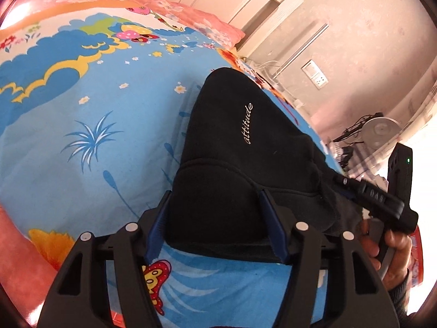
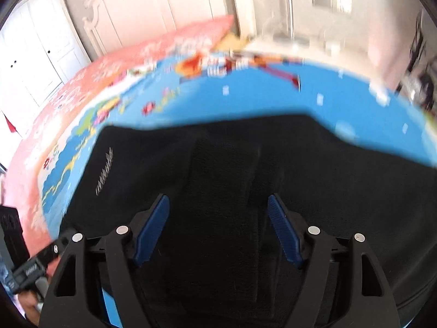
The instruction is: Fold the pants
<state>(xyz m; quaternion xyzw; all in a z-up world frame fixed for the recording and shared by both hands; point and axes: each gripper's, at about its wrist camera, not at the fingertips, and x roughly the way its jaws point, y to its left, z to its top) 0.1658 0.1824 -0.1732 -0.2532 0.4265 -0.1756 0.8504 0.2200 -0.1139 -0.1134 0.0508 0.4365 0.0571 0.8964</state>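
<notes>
Black pants [image 1: 235, 164] lie folded on the blue cartoon bedsheet [image 1: 82, 142], centre-right of frame. Left gripper [image 1: 215, 218] and right gripper [image 2: 218, 227] both spread wide, holding nothing. Fabric looks soft, thick, limp; best pinched at a folded edge.

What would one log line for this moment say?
pants: black, folded, on bed | left gripper: open, over pants | right gripper: open, over pants | grip: none

Pants [image 2: 245, 177]: lower and right parts cut off by right wrist frame edge. Lettering [image 2: 103, 171] and bedsheet [image 2: 245, 95]: motion-blurred, unreadable.
</notes>
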